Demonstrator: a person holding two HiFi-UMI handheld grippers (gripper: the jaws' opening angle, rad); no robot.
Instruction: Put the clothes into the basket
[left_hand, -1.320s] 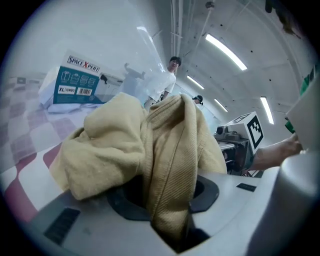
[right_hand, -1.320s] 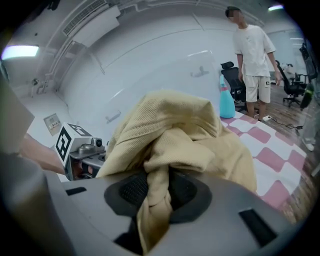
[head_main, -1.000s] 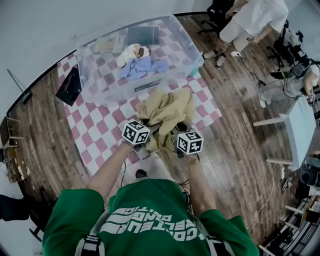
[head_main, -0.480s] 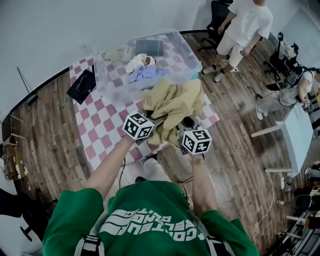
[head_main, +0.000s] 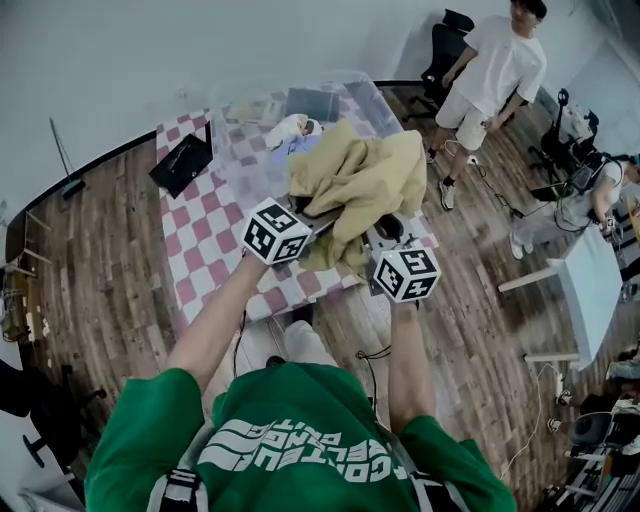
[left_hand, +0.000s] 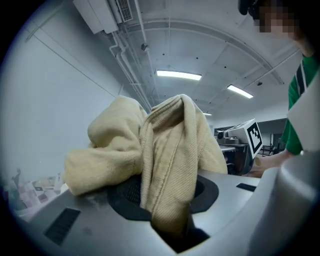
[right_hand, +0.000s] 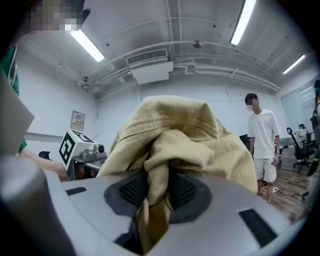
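A crumpled tan garment (head_main: 355, 180) hangs in the air between both grippers, over the near side of the clear plastic basket (head_main: 245, 150). My left gripper (head_main: 310, 222) is shut on one fold of it, with tan cloth (left_hand: 170, 150) pinched between the dark pads (left_hand: 125, 192). My right gripper (head_main: 385, 232) is shut on another fold, and the cloth (right_hand: 185, 135) bulges up over its pads (right_hand: 186, 191). White and blue clothes (head_main: 295, 128) lie inside the basket. The garment hides part of the basket's inside.
The basket stands on a pink-and-white checked mat (head_main: 205, 240) on a wooden floor. A black flat object (head_main: 182, 160) lies at the mat's left edge. A person in white (head_main: 495, 70) stands at the right, near a chair (head_main: 445, 40). A white table (head_main: 590, 280) is further right.
Both grippers have carried the tan garment up and forward, from above the mat to over the basket's near side. Their hold on it has not changed.
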